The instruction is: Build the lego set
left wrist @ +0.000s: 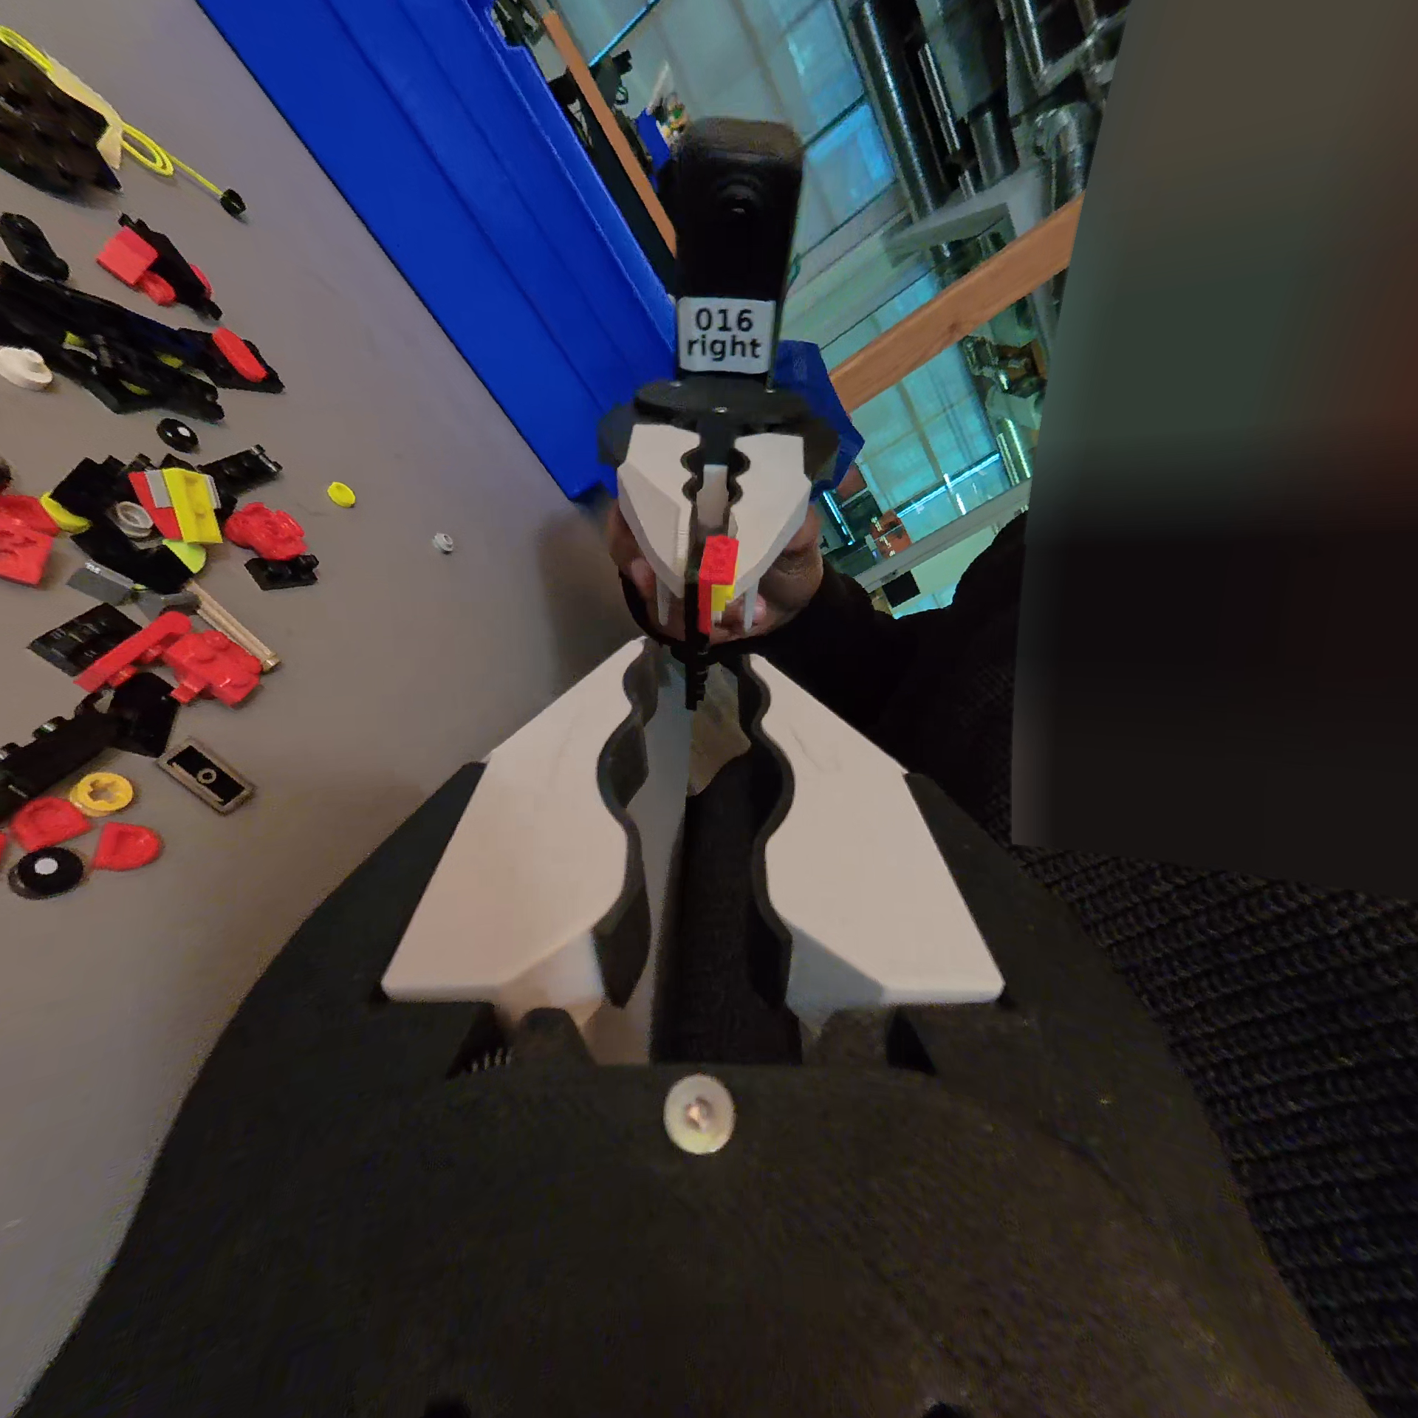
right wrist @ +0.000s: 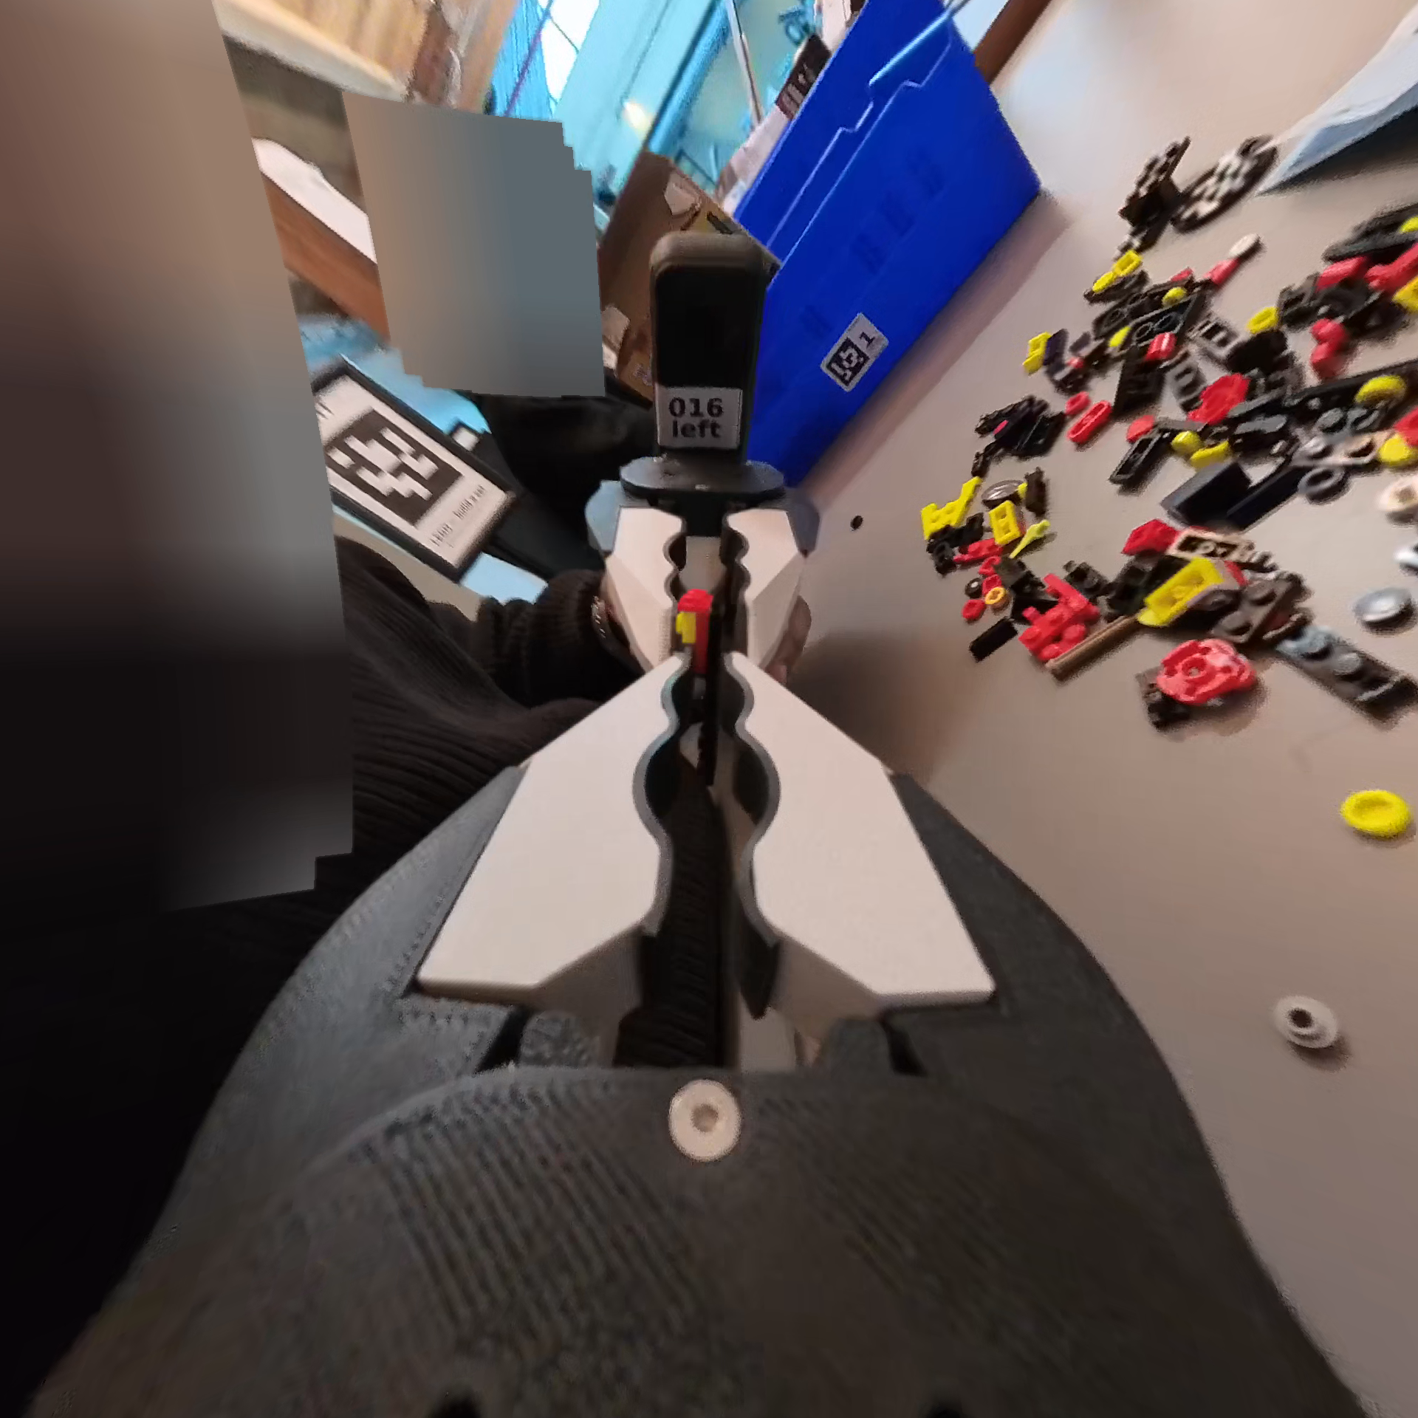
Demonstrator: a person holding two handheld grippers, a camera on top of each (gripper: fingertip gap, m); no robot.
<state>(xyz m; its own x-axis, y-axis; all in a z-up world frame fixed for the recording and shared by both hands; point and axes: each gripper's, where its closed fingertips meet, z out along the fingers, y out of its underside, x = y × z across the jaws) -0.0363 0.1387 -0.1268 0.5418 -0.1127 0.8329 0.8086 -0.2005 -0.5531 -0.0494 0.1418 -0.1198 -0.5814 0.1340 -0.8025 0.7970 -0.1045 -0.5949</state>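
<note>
A small lego assembly, a thin black plate [left wrist: 694, 679] seen edge-on with a red brick [left wrist: 720, 556] and a yellow brick [left wrist: 719, 598] on it, is held in the air between my two grippers, which face each other tip to tip. My left gripper [left wrist: 694, 660] is shut on one end of the black plate. My right gripper [right wrist: 702, 671] is shut on the other end of the plate [right wrist: 702, 729]; the red brick [right wrist: 694, 606] and the yellow brick [right wrist: 681, 629] sit just past its tips. Each gripper also shows in the other's view.
Loose black, red and yellow lego pieces [left wrist: 153, 537] lie spread on the grey table [left wrist: 384, 690], also in the right wrist view [right wrist: 1189, 537]. A blue bin [right wrist: 882, 230] stands at the table's far side. A yellow round piece [right wrist: 1377, 812] and a small grey round piece [right wrist: 1304, 1020] lie apart. A person's dark sleeve [right wrist: 460, 690] is behind.
</note>
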